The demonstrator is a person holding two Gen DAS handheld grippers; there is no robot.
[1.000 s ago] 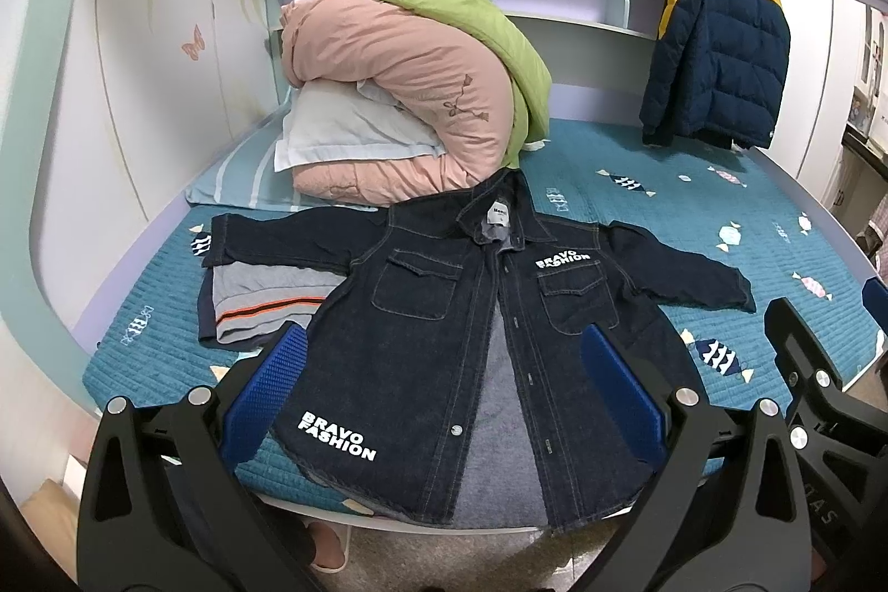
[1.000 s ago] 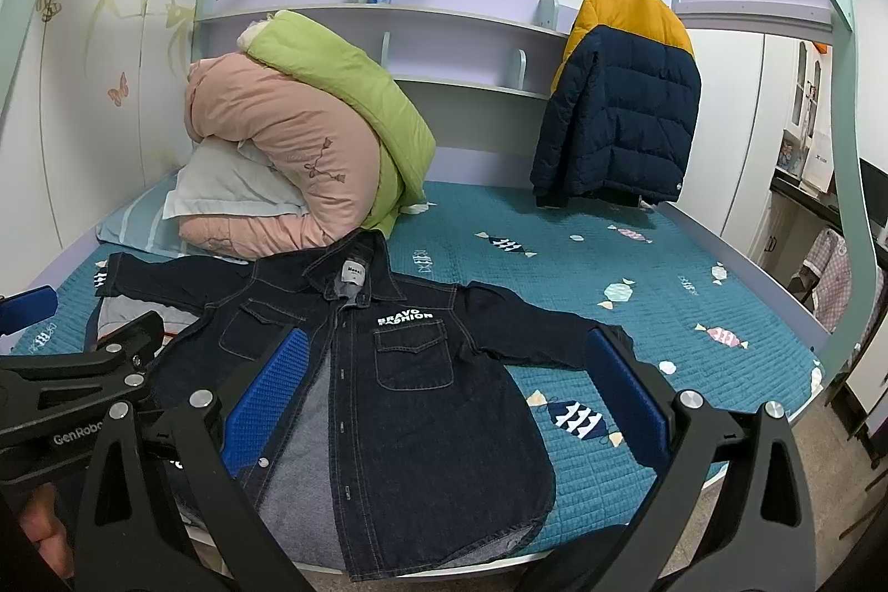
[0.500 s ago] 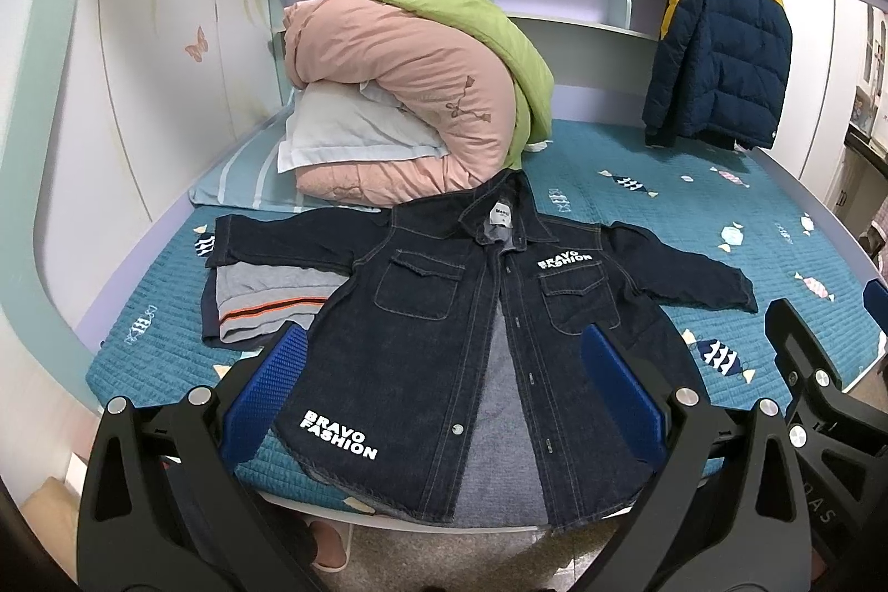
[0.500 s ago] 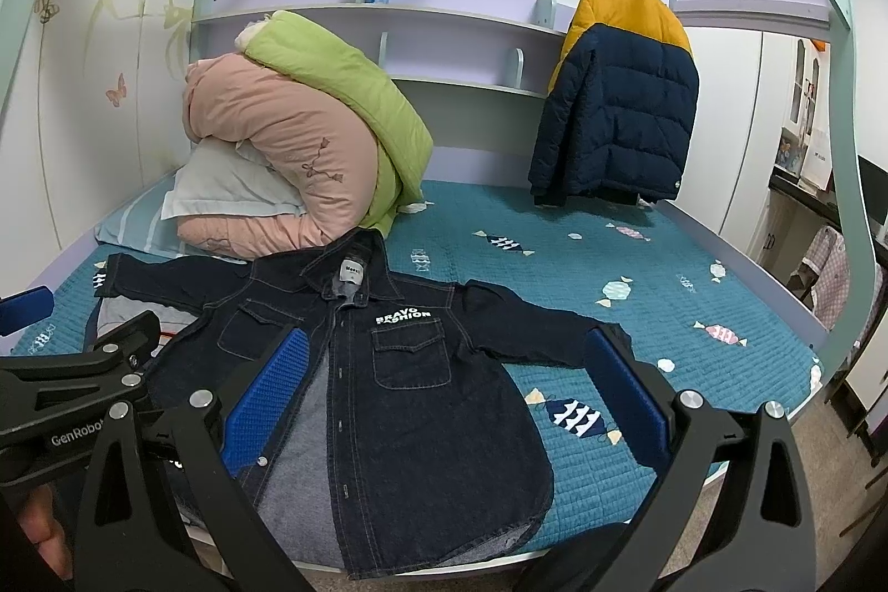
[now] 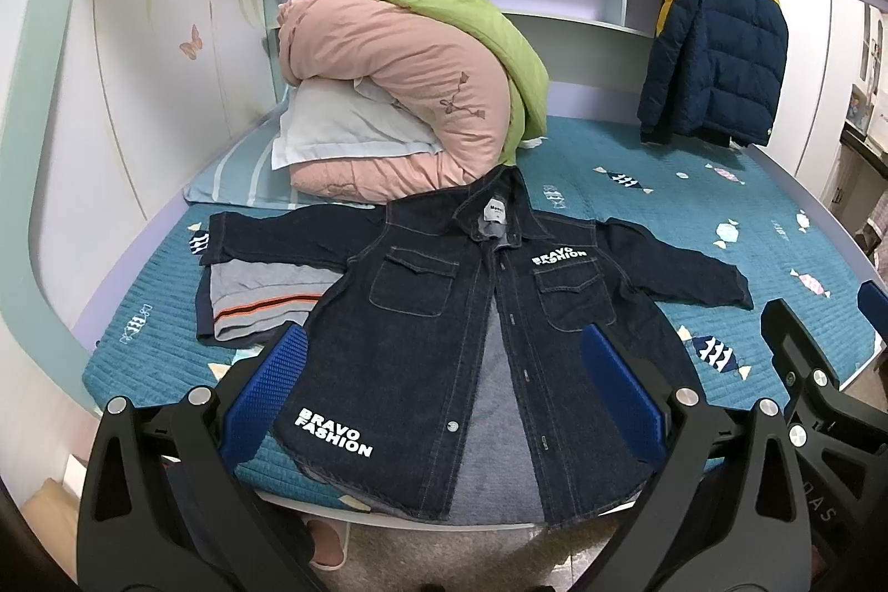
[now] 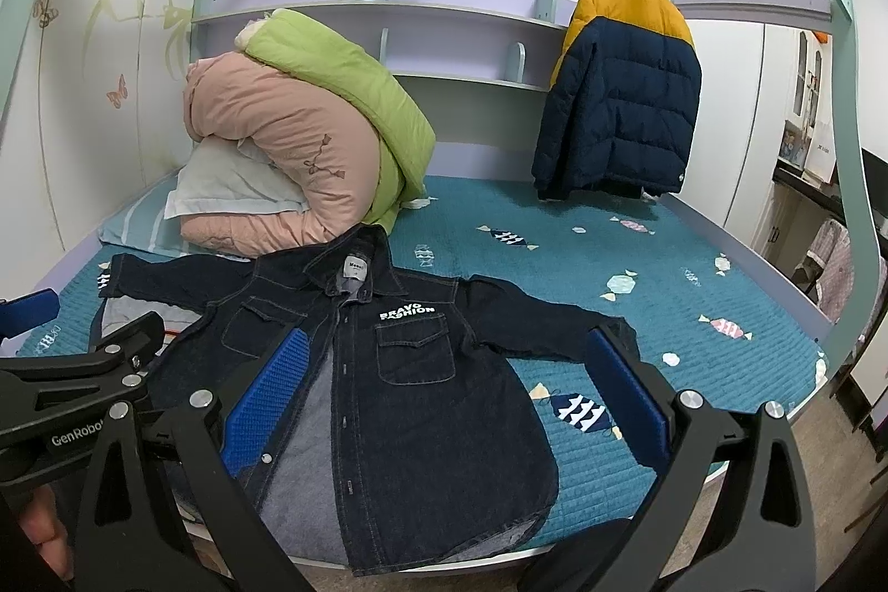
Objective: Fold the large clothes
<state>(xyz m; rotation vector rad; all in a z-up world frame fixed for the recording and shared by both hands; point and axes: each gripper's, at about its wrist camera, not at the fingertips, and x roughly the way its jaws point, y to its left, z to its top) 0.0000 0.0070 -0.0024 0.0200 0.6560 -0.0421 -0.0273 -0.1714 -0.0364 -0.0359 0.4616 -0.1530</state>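
A dark denim jacket (image 5: pixel 444 309) (image 6: pixel 422 386) with white "BRAVO FASHION" lettering lies face up on the teal bed cover (image 5: pixel 694 214), front unbuttoned, both sleeves spread out, hem at the near bed edge. My left gripper (image 5: pixel 444 386) hovers open in front of the hem, holding nothing. To its right my right gripper (image 6: pixel 444 386) is open too, empty, over the jacket's right half. The left gripper's body (image 6: pixel 72 398) shows at the right wrist view's left edge.
A folded grey garment with an orange stripe (image 5: pixel 261 298) lies under the jacket's left sleeve. Rolled pink and green duvets (image 5: pixel 399 92) and a pillow fill the back left. A navy and yellow puffer jacket (image 5: pixel 716 37) hangs at the back right. Slippers (image 5: pixel 327 542) sit on the floor.
Both views have shifted very slightly; the jacket lies as before and both grippers stay open.
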